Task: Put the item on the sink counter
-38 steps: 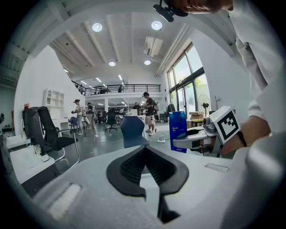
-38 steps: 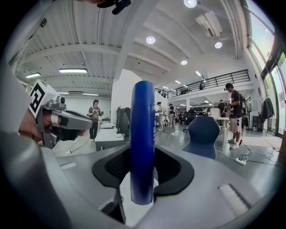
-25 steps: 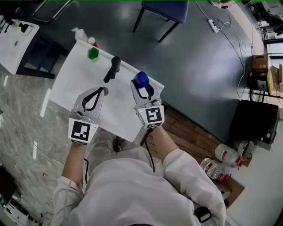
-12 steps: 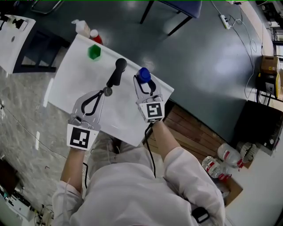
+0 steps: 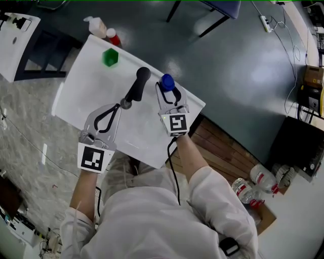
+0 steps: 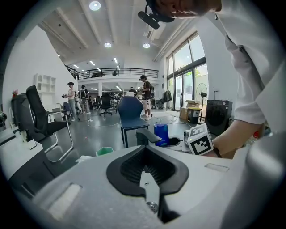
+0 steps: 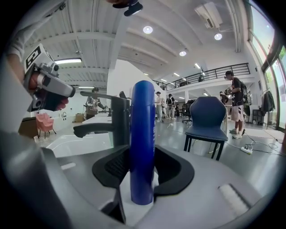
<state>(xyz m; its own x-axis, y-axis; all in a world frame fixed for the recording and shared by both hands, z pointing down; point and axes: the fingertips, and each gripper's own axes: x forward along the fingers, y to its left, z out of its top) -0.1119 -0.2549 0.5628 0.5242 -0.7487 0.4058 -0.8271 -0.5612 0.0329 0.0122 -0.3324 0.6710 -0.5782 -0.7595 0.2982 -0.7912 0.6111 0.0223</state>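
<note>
A blue bottle (image 5: pixel 167 82) stands upright between the jaws of my right gripper (image 5: pixel 169 93), which is shut on it, over the white sink counter (image 5: pixel 86 86) near its right edge. In the right gripper view the blue bottle (image 7: pixel 142 134) fills the middle, pressed from both sides by the black pads. Whether its base touches the counter is hidden. The black faucet (image 5: pixel 136 87) rises just left of it. My left gripper (image 5: pixel 118 106) is shut and holds nothing, its tips close to the faucet's base. The left gripper view shows the blue bottle (image 6: pixel 161 134) behind the faucet (image 6: pixel 145 136).
A green cup (image 5: pixel 110 57) sits at the counter's far side. A soap dispenser (image 5: pixel 96 25) and a red bottle (image 5: pixel 113 37) stand at its far corner. Beyond the counter is dark floor with a blue chair (image 5: pixel 223 7). Water bottles (image 5: pixel 253 187) lie at the right.
My right gripper has carried the blue bottle a little farther out, alongside the faucet. The left gripper's tips have come nearer to the faucet's base. Both grips look the same.
</note>
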